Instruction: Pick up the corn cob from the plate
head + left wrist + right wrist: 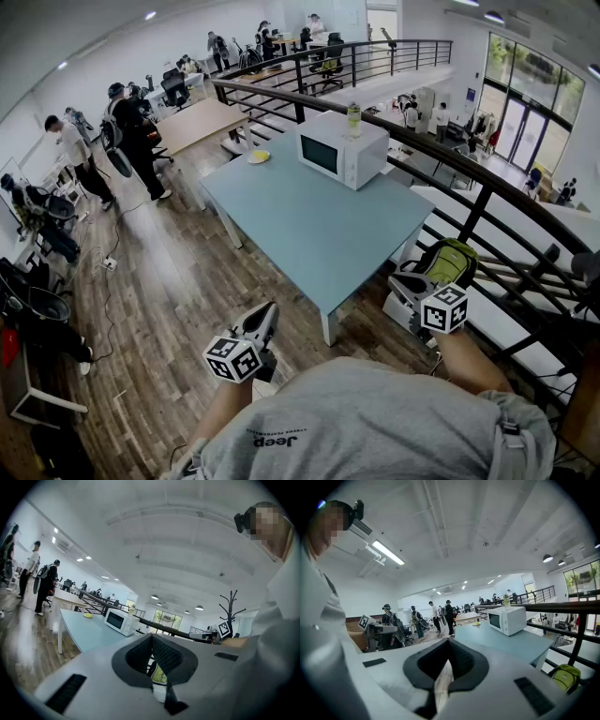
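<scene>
Head cam: sits above the person, faces forward and steeply down. Grey shirt [375,422] fills the bottom edge, left gripper [265,317] and right gripper [398,279] just ahead of it, table [309,234] beyond.
Left gripper cam: rides on that gripper, close behind its jaws, roughly level. Table at frame left, the other gripper's marker cube [225,629] at right.
Right gripper cam: mirrored setup. Table at frame right, the left one's cube [364,621] at left.
All three share the table, microwave [342,148] and far-end plate [260,157], none of them close.
</scene>
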`<act>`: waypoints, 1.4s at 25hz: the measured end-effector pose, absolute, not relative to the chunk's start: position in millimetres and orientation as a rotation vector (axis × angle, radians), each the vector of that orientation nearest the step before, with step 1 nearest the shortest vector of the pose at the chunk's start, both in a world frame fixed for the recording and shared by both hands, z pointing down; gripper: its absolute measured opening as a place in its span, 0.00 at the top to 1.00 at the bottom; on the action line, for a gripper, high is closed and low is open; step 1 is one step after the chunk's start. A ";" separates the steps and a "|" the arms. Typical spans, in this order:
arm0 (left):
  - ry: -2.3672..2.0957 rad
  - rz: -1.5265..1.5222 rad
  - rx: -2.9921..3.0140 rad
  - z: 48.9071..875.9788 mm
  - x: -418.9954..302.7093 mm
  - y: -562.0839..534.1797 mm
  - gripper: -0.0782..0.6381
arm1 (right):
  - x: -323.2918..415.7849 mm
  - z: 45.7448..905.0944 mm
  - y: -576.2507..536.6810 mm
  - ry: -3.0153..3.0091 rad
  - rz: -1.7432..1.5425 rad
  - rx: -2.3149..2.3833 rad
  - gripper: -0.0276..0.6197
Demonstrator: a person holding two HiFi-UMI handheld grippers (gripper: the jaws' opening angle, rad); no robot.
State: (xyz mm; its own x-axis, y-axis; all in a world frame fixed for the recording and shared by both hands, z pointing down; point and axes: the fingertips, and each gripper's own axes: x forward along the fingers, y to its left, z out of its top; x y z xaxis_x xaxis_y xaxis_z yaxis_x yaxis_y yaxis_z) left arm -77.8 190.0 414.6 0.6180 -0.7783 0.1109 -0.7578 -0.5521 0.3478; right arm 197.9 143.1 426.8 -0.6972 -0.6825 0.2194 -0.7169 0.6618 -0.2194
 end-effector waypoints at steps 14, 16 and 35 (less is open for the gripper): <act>-1.224 -0.073 2.475 418.8 -76.0 182.1 0.87 | 194.6 428.4 134.8 -2.768 0.462 1.142 0.93; -1.223 -0.070 2.477 417.4 -72.1 180.7 0.87 | 198.1 425.9 134.1 -2.784 0.479 1.145 0.93; -1.265 -0.044 2.445 422.3 7.2 166.9 0.87 | 260.3 441.3 118.2 -2.856 0.510 1.017 0.93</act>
State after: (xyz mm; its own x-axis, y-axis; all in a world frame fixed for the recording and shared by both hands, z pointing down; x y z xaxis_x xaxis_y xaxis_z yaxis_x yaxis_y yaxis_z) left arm 7.2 166.9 422.3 0.5930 -0.7917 0.1465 -0.7796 -0.5190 0.3506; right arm 260.3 118.2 441.3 -0.7790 -0.6029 0.1722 -0.6252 0.7262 -0.2859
